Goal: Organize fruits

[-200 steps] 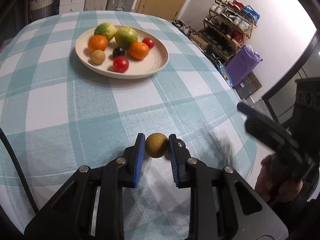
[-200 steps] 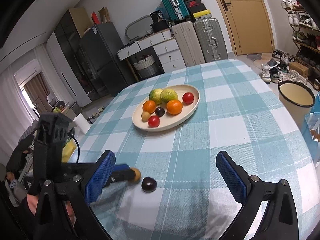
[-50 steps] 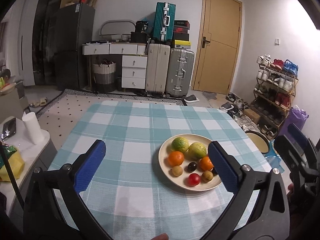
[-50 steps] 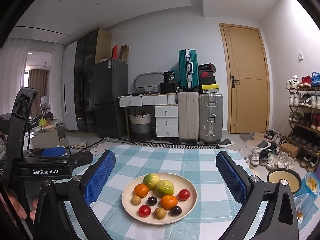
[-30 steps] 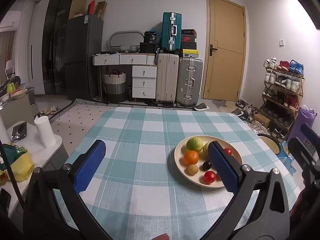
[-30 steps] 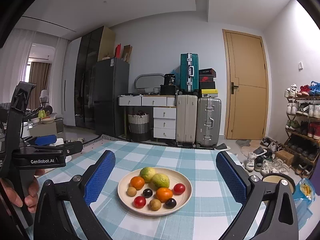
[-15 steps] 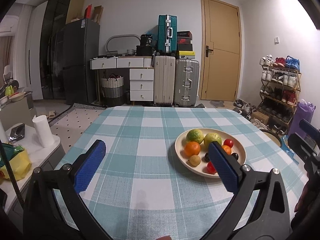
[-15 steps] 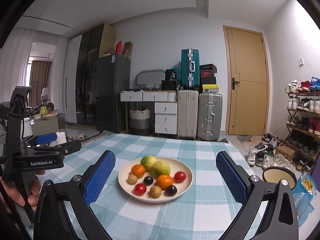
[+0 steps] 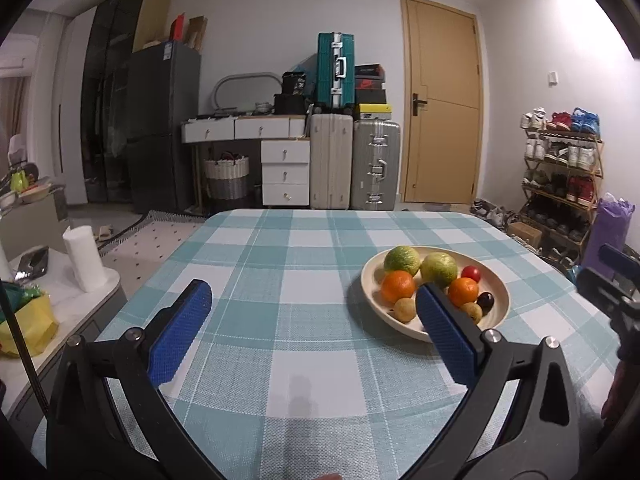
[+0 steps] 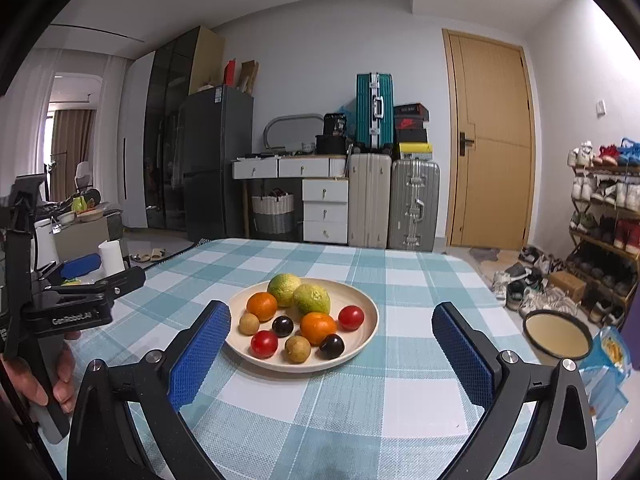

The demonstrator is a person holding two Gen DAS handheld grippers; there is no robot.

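A cream plate (image 10: 362, 300) on the checked tablecloth (image 10: 408, 292) holds several fruits: two green citrus (image 10: 311, 299), two oranges (image 10: 318, 327), red tomatoes (image 10: 351, 317), dark plums (image 10: 331, 346) and small brown fruits (image 10: 297, 349). The plate also shows in the left wrist view (image 9: 498, 280), partly behind my right finger pad. My left gripper (image 9: 312, 332) is open and empty, low over the table. My right gripper (image 10: 330, 354) is open and empty, just in front of the plate. The left gripper's body shows at the left of the right wrist view (image 10: 76, 300).
Suitcases (image 10: 412, 204), white drawers (image 10: 324, 212) and a door (image 10: 492, 148) stand behind the table. A shoe rack (image 10: 604, 220) and a round bin (image 10: 558, 334) are at the right. A side table with a paper roll (image 9: 84, 260) is at the left.
Both grippers have sunk lower toward the table, so the plate appears higher and nearer. All fruit lies on the plate; 6.7 s ago two pieces lay on the cloth.
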